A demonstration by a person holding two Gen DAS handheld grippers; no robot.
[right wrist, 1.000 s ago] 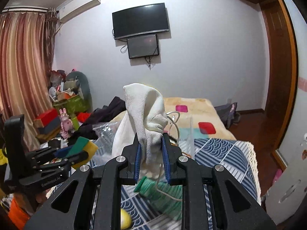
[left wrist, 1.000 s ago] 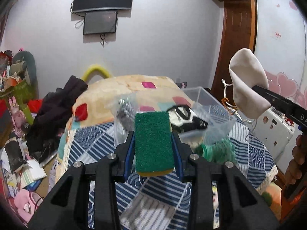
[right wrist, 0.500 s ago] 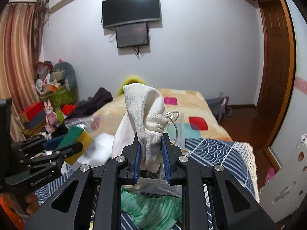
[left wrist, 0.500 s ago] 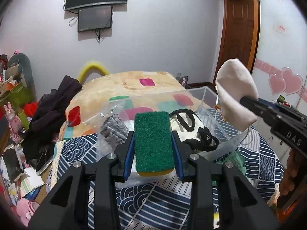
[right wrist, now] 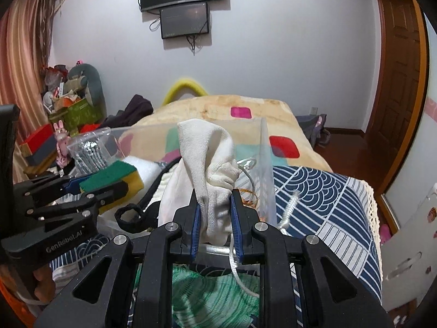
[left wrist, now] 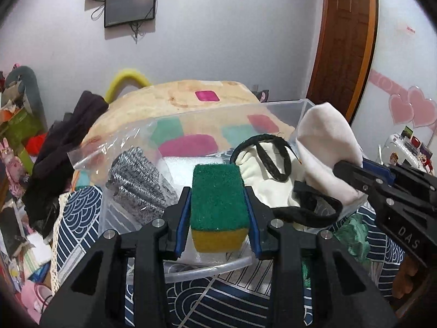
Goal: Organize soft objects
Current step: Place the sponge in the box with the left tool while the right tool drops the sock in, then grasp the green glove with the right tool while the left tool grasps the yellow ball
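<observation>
Two close wrist views facing down-forward, sharing clear bin (left wrist: 286, 103)

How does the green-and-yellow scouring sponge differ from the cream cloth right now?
The green-and-yellow scouring sponge is a firm block keeping its shape; the cream cloth is limp and bunched. The sponge is two-coloured, the cloth plain. Both are clamped in jaws above the clear plastic bin.

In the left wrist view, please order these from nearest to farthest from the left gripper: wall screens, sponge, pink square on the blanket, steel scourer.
1. Sponge, held in the left gripper.
2. Steel scourer, just left, in the bin.
3. Pink square, on the blanket behind.
4. Wall screens, top, far wall.
</observation>
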